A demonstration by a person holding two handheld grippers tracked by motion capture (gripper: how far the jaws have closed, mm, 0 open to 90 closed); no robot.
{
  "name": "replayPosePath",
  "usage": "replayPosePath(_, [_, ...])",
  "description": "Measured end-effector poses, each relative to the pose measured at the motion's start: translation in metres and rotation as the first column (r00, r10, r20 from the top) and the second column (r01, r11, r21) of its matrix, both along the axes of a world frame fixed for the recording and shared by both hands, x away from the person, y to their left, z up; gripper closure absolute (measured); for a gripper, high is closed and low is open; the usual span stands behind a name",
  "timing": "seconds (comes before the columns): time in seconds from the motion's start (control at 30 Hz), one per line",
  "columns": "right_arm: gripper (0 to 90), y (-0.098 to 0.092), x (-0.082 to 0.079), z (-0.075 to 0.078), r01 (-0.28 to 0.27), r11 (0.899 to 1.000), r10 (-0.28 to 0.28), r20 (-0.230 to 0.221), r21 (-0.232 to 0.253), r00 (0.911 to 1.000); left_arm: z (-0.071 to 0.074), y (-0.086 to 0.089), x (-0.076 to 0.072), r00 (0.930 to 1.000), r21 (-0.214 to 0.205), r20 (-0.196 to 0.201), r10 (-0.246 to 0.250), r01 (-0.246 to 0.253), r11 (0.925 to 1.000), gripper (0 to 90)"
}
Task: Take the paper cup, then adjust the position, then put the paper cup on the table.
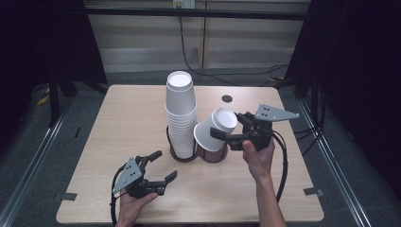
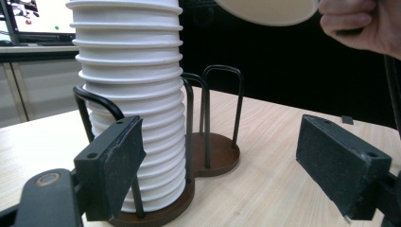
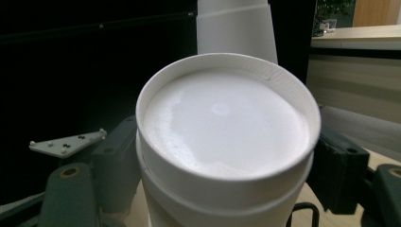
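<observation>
Table [image 1: 142, 118]: pale wood, bearing everything below.
Tall stack [image 1: 180, 116]: white paper cups, bottoms up, upright in the left bay of the holder; seen close in the left gripper view [image 2: 132, 94].
Holder [image 1: 198, 153]: brown base with dark wire loops, two bays, near the table's middle.
Tilted cups [image 1: 215, 128]: nested white cups, bottom up, leaning over the holder's right bay; two rims show [image 3: 227, 142].
Right gripper [image 1: 232, 137]: jaws clamped on the tilted cups' sides.
Left gripper [image 1: 161, 165]: jaws spread wide, nothing between them, near the holder's front.
</observation>
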State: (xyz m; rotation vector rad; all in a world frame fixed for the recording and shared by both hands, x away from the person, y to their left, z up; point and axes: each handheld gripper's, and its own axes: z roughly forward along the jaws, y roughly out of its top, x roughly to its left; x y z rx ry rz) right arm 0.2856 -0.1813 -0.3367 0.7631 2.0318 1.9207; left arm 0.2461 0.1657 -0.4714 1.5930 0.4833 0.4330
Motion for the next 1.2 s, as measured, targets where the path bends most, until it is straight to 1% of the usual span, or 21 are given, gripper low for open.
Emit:
replayPosePath(0.03, [23.2, 0.002, -0.001, -0.005, -0.003, 1.000, 0.003, -0.015, -0.017, 0.9999, 0.000, -0.001, 0.000, 1.0000, 0.000, 0.002, -0.002, 0.002, 1.0000, 15.8])
replayPosePath(0.1, [23.2, 0.003, -0.002, -0.010, -0.003, 1.000, 0.003, -0.023, -0.019, 0.9997, 0.002, -0.002, 0.000, 0.9999, -0.003, 0.005, -0.013, 0.013, 0.9999, 15.9])
replayPosePath(0.17, [23.1, 0.004, -0.003, -0.016, 0.004, 1.000, -0.005, -0.029, -0.025, 0.9996, 0.003, -0.004, 0.000, 0.9997, 0.004, 0.010, -0.020, 0.020, 0.9998, 15.9])
replayPosePath(0.3, [23.1, 0.006, -0.007, -0.026, -0.007, 1.000, 0.006, -0.041, 0.000, 0.9991, 0.005, -0.007, -0.001, 0.9993, 0.004, 0.012, -0.035, 0.035, 0.9994, 15.9])
replayPosePath(0.37, [23.1, 0.007, -0.008, -0.030, -0.010, 1.000, 0.009, -0.045, -0.001, 0.9989, 0.006, -0.009, -0.002, 0.9991, 0.001, 0.016, -0.038, 0.038, 0.9993, 15.9])
replayPosePath(0.4, [23.1, 0.008, -0.009, -0.032, -0.013, 1.000, 0.013, -0.047, 0.000, 0.9988, 0.006, -0.008, -0.002, 0.9987, 0.007, 0.021, -0.046, 0.046, 0.9989, 15.9])
replayPosePath(0.43, [23.2, 0.008, -0.010, -0.033, -0.014, 1.000, 0.014, -0.046, 0.002, 0.9988, 0.006, -0.009, -0.002, 0.9987, -0.002, 0.018, -0.047, 0.047, 0.9989, 15.8])
replayPosePath(0.53, [23.1, 0.009, -0.012, -0.039, -0.020, 1.000, 0.021, -0.051, 0.009, 0.9985, 0.006, -0.011, -0.002, 0.9980, -0.001, 0.019, -0.060, 0.060, 0.9982, 15.7])
replayPosePath(0.6, [23.2, 0.010, -0.014, -0.043, -0.026, 1.000, 0.027, -0.051, 0.017, 0.9983, 0.006, -0.014, -0.003, 0.9976, 0.003, 0.022, -0.065, 0.065, 0.9979, 15.7])
replayPosePath(0.63, [23.1, 0.010, -0.014, -0.045, -0.030, 0.999, 0.031, -0.049, 0.020, 0.9983, 0.006, -0.014, -0.003, 0.9973, 0.012, 0.024, -0.069, 0.069, 0.9975, 15.7])
replayPosePath(0.67, [23.1, 0.011, -0.015, -0.047, -0.035, 0.999, 0.036, -0.050, 0.019, 0.9981, 0.006, -0.016, -0.004, 0.9967, 0.008, 0.029, -0.076, 0.076, 0.9971, 15.7])
replayPosePath(0.73, [23.2, 0.013, -0.016, -0.051, -0.035, 0.999, 0.035, -0.054, 0.013, 0.9979, 0.007, -0.018, -0.003, 0.9956, 0.014, 0.041, -0.084, 0.084, 0.9964, 15.8])
replayPosePath(0.8, [23.2, 0.015, -0.016, -0.055, -0.040, 0.999, 0.041, -0.057, 0.022, 0.9975, 0.008, -0.020, -0.003, 0.9949, 0.011, 0.036, -0.094, 0.094, 0.9955, 15.7])
replayPosePath(0.83, [23.2, 0.016, -0.017, -0.057, -0.042, 0.999, 0.044, -0.060, 0.023, 0.9973, 0.008, -0.021, -0.002, 0.9943, 0.009, 0.040, -0.099, 0.099, 0.9951, 15.7])
replayPosePath(0.87, [23.2, 0.018, -0.016, -0.058, -0.040, 0.999, 0.040, -0.064, 0.013, 0.9971, 0.008, -0.021, -0.002, 0.9943, 0.018, 0.039, -0.099, 0.099, 0.9950, 15.7])
replayPosePath(0.9, [23.2, 0.019, -0.016, -0.059, -0.044, 0.999, 0.045, -0.074, 0.009, 0.9963, 0.007, -0.022, -0.002, 0.9951, 0.030, 0.030, -0.094, 0.093, 0.9952, 15.7])
replayPosePath(0.97, [23.2, 0.024, -0.015, -0.061, -0.054, 0.999, 0.054, -0.076, 0.004, 0.9956, 0.005, -0.023, -0.001, 0.9943, 0.030, 0.014, -0.105, 0.105, 0.9940, 15.6])
replayPosePath(1.0, [23.2, 0.026, -0.016, -0.062, -0.059, 0.998, 0.059, -0.078, 0.006, 0.9952, 0.005, -0.023, -0.001, 0.9937, 0.028, 0.017, -0.110, 0.110, 0.9935, 15.6])
replayPosePath(1.03, [23.2, 0.028, -0.016, -0.063, -0.064, 0.998, 0.064, -0.079, 0.003, 0.9948, 0.004, -0.023, -0.002, 0.9938, 0.018, 0.024, -0.109, 0.108, 0.9940, 15.5])
replayPosePath(1.2, [23.2, 0.039, -0.020, -0.067, -0.091, 0.996, 0.091, -0.082, 0.001, 0.9925, 0.006, -0.026, -0.005, 0.9906, 0.015, 0.042, -0.130, 0.130, 0.9914, 15.4])
